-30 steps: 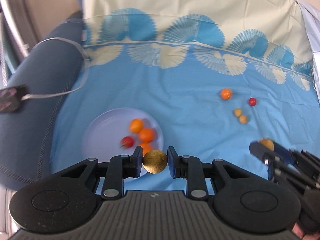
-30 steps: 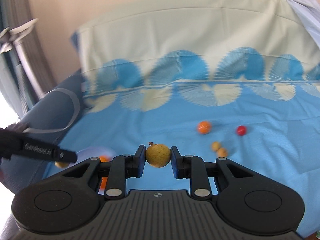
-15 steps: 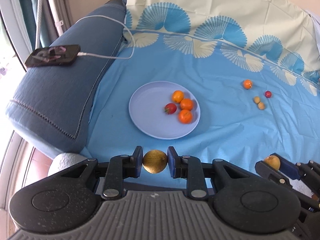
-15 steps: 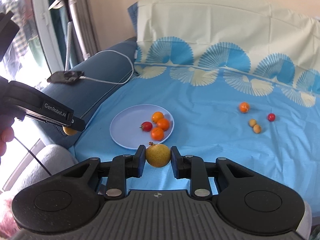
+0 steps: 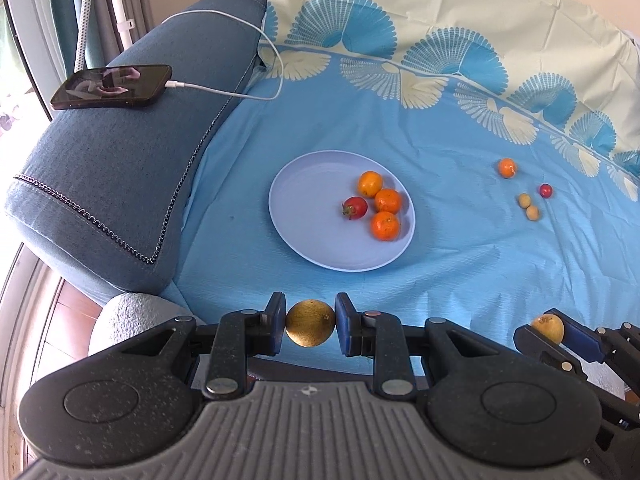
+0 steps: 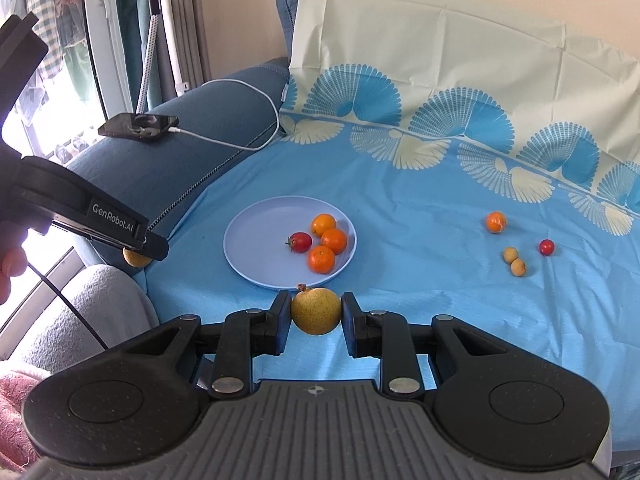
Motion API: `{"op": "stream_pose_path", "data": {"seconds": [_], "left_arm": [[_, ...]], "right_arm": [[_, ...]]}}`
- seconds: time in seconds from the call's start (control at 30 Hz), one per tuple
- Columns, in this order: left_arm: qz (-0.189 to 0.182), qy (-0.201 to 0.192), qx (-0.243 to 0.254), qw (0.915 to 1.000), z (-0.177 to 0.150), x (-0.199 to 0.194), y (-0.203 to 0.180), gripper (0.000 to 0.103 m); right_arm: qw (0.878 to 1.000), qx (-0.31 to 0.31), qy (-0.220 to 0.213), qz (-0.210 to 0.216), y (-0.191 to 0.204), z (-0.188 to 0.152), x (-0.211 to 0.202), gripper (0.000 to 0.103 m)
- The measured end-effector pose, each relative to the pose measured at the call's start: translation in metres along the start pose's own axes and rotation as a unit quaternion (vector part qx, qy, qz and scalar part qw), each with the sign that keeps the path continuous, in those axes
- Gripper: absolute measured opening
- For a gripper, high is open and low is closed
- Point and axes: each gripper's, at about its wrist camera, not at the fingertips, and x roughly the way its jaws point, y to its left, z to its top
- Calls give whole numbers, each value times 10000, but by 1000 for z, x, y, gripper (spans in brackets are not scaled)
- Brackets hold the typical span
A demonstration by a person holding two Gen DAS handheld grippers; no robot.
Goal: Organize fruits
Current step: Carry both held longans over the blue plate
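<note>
At the bottom centre of the left wrist view, the left claw [image 5: 311, 324] is clenched on a round yellow-brown fruit [image 5: 310, 328], its two pads pressed against the fruit's sides. At the lower right edge of the same view the right claw [image 5: 554, 334] shows from the side, gripping a second yellow-brown fruit [image 5: 547, 328]. In the right wrist view this fruit, a small pear-like one with a stub of stem [image 6: 316, 311], sits squeezed between the right claw's pads at bottom centre, just below the near rim of the plate.

In the middle of the left wrist view a pale lavender plate [image 5: 304, 208] lies on the blue bedsheet [image 5: 440, 240]. On the plate's right half three small oranges [image 5: 387, 201] cluster together, touching or nearly so, with a red cherry tomato [image 5: 355, 207] just to their left. Right of centre, well apart from the plate, another small orange [image 5: 507, 167] lies loose on the sheet, with a red cherry tomato [image 5: 545, 190] below and to its right, and two small tan fruits [image 5: 528, 206] side by side near it.

At the upper left a black phone [image 5: 112, 86] rests on the blue sofa arm [image 5: 120, 168], a white charging cable [image 5: 256, 40] plugged into it and looping toward the fan-patterned pillow [image 5: 440, 20] at the top.

In the right wrist view, the left claw's body [image 6: 80, 208] fills the left edge, its fruit partly hidden beneath it.
</note>
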Motion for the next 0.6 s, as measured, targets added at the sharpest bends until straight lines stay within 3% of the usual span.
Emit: {"op": "stream_pose_path", "data": {"seconds": [0.6], "left_arm": [[105, 71, -201, 9997, 59, 59, 10, 29]], "right_arm": [[9995, 70, 291, 116, -2, 34, 74, 28]]}}
